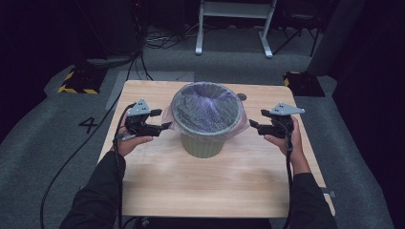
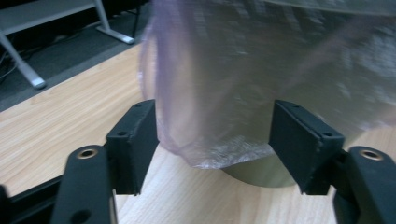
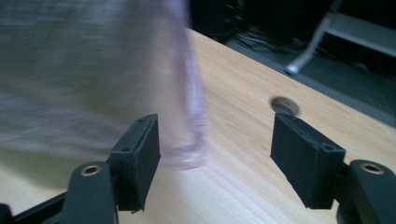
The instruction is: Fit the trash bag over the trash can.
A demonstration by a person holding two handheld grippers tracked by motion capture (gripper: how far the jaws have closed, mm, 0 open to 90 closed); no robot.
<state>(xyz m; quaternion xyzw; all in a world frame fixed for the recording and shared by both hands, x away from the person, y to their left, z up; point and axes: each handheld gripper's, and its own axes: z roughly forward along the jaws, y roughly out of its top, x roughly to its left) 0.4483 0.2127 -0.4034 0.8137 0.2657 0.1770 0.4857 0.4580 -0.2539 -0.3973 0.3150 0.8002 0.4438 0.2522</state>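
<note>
Purple-tinted plastic of the bin liner (image 1: 206,112) is already draped inside the pale green bin (image 1: 203,144) at the middle of the wooden tabletop (image 1: 191,186), its edge folded out over the rim all round. The left gripper (image 1: 161,125) sits just left of the bin and the right gripper (image 1: 255,125) just right of it, both with jaws standing wide and nothing pinched. Lining looks essentially done; what may remain is tidying the overhang, which hangs loose.
</note>
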